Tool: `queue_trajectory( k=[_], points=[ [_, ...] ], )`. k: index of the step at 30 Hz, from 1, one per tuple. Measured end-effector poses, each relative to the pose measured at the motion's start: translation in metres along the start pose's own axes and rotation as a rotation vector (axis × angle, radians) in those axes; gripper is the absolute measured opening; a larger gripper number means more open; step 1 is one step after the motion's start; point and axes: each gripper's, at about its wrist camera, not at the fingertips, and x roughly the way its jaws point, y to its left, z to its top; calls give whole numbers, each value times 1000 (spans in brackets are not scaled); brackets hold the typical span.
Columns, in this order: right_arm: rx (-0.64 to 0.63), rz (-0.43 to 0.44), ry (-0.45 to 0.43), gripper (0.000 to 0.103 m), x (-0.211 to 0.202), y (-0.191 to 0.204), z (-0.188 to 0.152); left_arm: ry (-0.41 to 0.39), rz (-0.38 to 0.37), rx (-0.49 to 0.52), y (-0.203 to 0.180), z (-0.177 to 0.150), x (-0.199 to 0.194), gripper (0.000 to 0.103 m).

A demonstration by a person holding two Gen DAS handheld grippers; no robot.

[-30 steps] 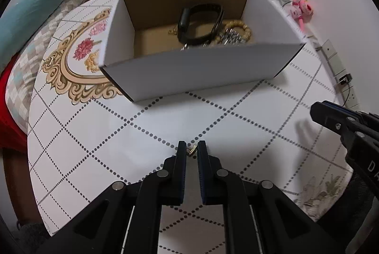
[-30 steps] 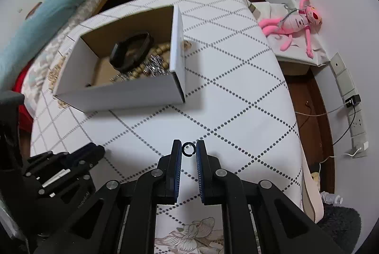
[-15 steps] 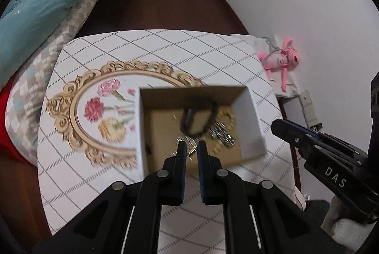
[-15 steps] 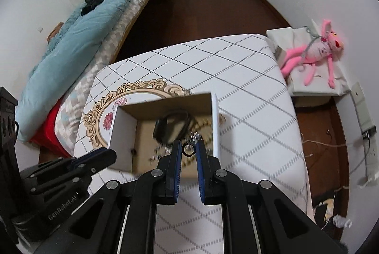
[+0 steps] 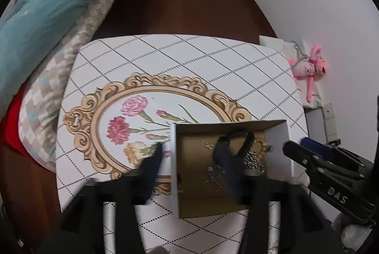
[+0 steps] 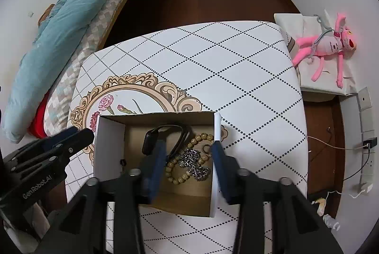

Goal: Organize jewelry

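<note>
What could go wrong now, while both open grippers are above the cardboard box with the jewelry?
1. The right gripper, jaws just opened, has one finger over the box wall; going lower, it might hit that wall and shift the box.
2. The small ring near the beaded bracelet and silver chain might tangle with them.
3. The left gripper, jaws also just opened, straddles the other wall and is close to the right one; they might collide.

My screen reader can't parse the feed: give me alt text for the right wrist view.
The open right gripper, its jaws just parted with nothing between the pads, hangs over an open cardboard box holding a black watch, wooden bead bracelet and silver chain. The left gripper waits beside the box.
</note>
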Motion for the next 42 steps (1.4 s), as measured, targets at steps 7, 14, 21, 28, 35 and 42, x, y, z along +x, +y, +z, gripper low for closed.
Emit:
queue_trajectory(
  k=[7, 14, 21, 28, 35, 42],
  points=[
    [-14, -137, -20, 90, -4, -9, -18, -17, 68, -1, 6, -17, 3, 98],
    [-51, -257, -13, 102, 1, -11, -43, -15, 134, 25, 2, -43, 13, 102],
    [-61, -273, -24, 103, 1, -8, -54, -20, 151, 24, -1, -58, 13, 102],
    [-58, -274, -62, 103, -18, -4, -66, -52, 159, 20, -4, -68, -5, 102],
    [-56, -280, -145, 103, -60, 2, -89, -125, 165, 4, -6, -87, -44, 102],
    [-61, -290, -245, 103, -121, 14, -121, -224, 165, 2, -13, -113, -104, 102]
  ],
)
